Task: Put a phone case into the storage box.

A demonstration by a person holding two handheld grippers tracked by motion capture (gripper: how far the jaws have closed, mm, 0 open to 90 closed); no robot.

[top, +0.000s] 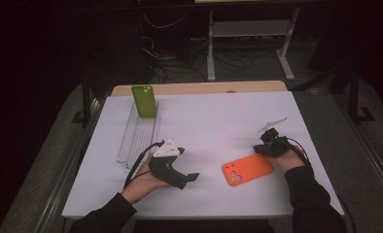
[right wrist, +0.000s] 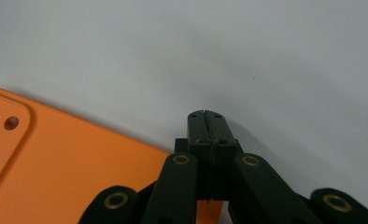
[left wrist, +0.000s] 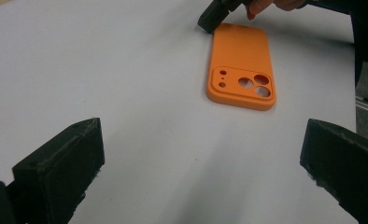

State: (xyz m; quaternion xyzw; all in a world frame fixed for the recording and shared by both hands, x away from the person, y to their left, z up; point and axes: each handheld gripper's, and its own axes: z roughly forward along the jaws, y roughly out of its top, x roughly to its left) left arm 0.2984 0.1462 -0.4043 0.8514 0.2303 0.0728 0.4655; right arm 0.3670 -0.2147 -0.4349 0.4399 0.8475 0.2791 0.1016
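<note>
Flat orange silicone phone case, face-down on white table: likely light, flexible, grippy; pinch its long edge; left claw spread wide, right claw clenched empty beside it.

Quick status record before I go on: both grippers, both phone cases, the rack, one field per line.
left gripper: open, jaws wide apart, aimed at the orange case, holding nothing
right gripper: shut, empty, at the orange case's plain end
orange phone case: flat on the white table, camera cutouts up
green phone case: standing at the far end of the clear rack
</note>
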